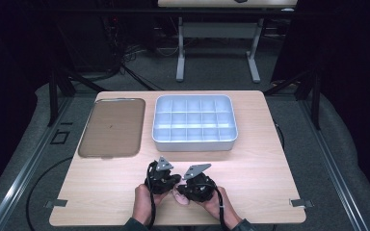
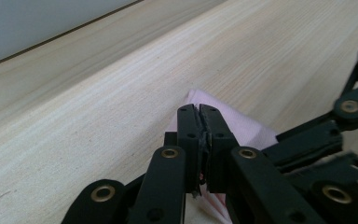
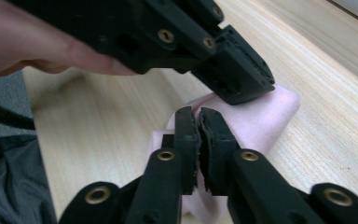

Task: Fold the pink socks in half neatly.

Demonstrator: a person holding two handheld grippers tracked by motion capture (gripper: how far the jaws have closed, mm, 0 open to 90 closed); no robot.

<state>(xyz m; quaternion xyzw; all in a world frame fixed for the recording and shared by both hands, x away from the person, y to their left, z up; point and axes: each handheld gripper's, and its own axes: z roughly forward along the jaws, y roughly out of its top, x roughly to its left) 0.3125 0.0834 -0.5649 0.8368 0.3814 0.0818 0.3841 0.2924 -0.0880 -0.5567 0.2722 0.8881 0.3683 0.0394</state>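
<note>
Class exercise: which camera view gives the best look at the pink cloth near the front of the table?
The right gripper view: the pink cloth spreads wide there. The left gripper view shows a smaller patch past the shut jaws. The high view shows a sliver between both tools.

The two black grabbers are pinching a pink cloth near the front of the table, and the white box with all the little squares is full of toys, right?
Almost. The white box is empty: the high view shows all its little compartments bare. The rest holds: the left gripper and right gripper are pinched on the pink cloth near the front edge of the table.
</note>
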